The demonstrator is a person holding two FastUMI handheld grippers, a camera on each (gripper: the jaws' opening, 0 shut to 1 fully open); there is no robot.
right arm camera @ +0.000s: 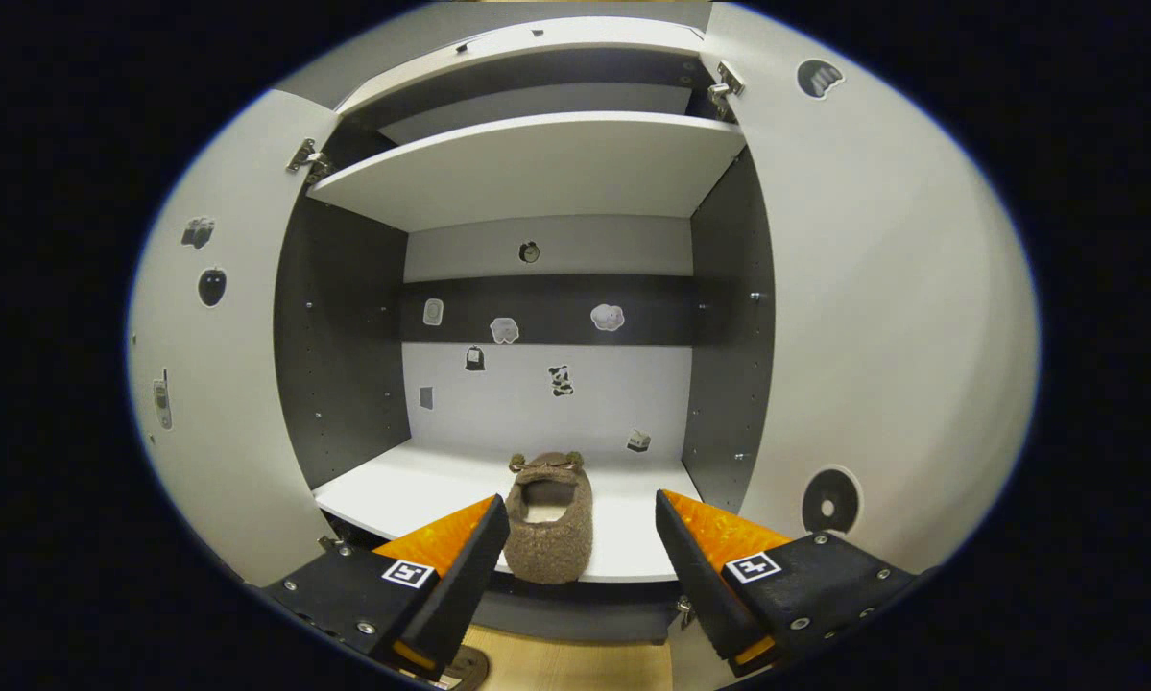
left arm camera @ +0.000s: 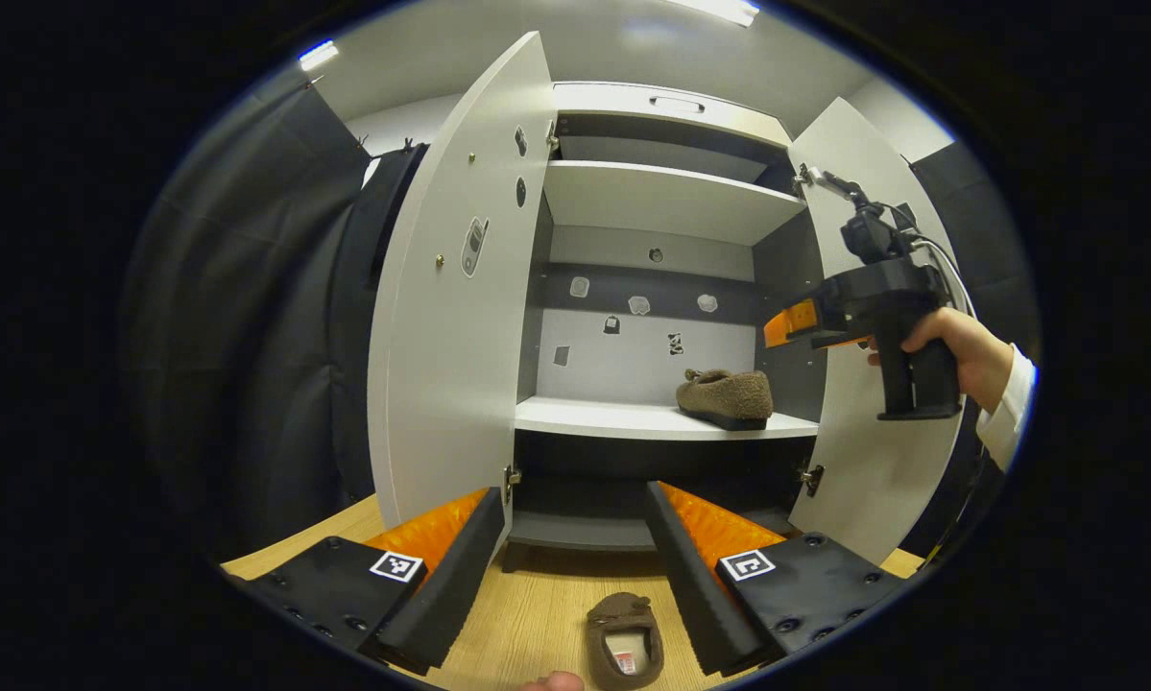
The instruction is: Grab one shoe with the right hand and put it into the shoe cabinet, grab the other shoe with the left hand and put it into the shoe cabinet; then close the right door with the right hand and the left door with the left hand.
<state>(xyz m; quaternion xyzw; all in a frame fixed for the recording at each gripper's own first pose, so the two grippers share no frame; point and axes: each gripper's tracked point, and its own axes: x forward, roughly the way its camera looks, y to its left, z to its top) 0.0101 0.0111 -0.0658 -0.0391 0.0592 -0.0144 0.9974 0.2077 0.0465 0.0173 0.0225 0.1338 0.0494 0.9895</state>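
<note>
Left gripper view: left gripper (left arm camera: 575, 566) wide open, nothing between its fingers, pointed at the shoe cabinet (left arm camera: 666, 197) from low over the wooden floor (left arm camera: 527, 614). Second brown slipper (left arm camera: 625, 640) lies on the floor in front of the cabinet, between the two fingers but lower, not touched by either; opening faces up, toe toward the cabinet. Both cabinet doors stand open: left door (left arm camera: 450, 288) swung out at the cabinet's left side, right door (left arm camera: 873, 461) at its right side. First brown slipper (left arm camera: 726, 397) sits on the cabinet's middle shelf (left arm camera: 613, 418), at the shelf's right end, near the cabinet's right wall, seen side-on. Right gripper (left arm camera: 777, 328) held by a hand (left arm camera: 959, 350) with a white sleeve, in front of the right door, above and right of the slipper on the shelf, apart from it; from here cannot tell how far its fingers are spread.

Right gripper view: right gripper (right arm camera: 580, 547) wide open, empty, facing into the shoe cabinet (right arm camera: 537, 168). First brown slipper (right arm camera: 548, 523) on the middle shelf (right arm camera: 412, 489) at the shelf's front edge, heel and opening toward the camera, seen in the gap between the fingers, close to the left finger but contact unclear. Left door (right arm camera: 210, 403) and right door (right arm camera: 882, 317) open on either side of the cabinet. Small stickers on the cabinet's back panel (right arm camera: 546, 393) and on both doors. Strip of wooden floor (right arm camera: 575, 667) below the cabinet's bottom edge.
</note>
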